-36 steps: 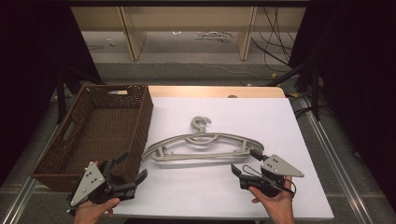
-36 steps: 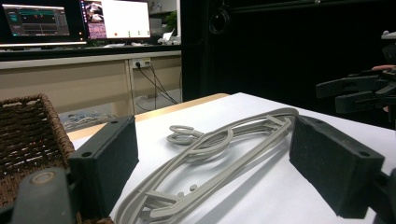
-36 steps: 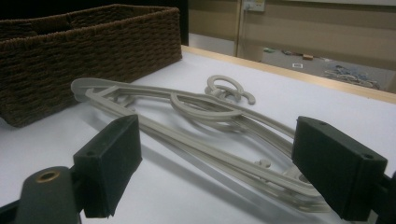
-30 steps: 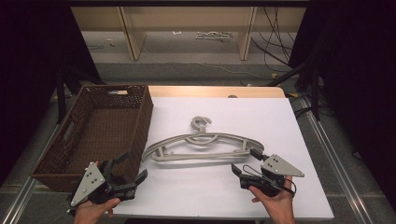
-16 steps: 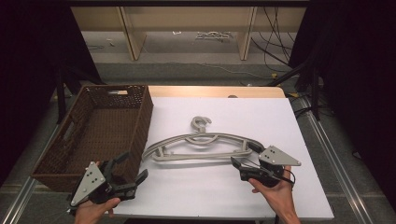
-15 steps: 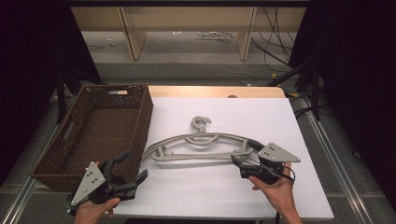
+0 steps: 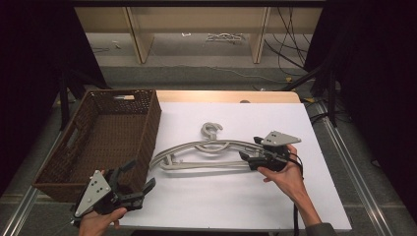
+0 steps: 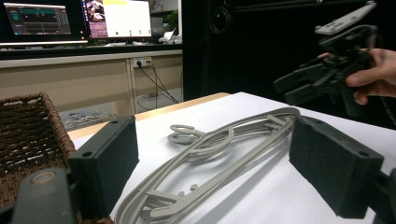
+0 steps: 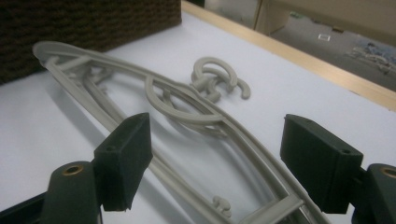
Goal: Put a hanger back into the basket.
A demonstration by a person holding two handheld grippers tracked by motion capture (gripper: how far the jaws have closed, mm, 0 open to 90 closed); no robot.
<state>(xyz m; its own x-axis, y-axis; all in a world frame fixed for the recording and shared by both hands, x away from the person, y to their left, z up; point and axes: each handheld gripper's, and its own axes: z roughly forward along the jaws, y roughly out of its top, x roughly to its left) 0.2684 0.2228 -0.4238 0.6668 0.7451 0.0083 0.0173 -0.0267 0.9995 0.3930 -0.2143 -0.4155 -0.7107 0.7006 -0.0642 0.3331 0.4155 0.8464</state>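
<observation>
Presently, from the high view, a pair of grey plastic clothes hangers [image 7: 206, 150], stacked, is seen lying flat on the white-covered counter [image 7: 236, 196], just right of the brown woven wicker basket [image 7: 105, 132]. The right tool [image 7: 250, 153] is held at the hangers' right end, its jaws having just been closing yet not pressing. The left tool [image 7: 138, 177] is held open near the basket's front corner.

Left gripper view: the open jaws frame the hangers [image 8: 224, 154]; nothing is between the pads.

Right gripper view: the hanger arm [image 9: 219, 140] lies between spread pads, untouched. Judged: grasp pending; lifting and any placing remain.
</observation>
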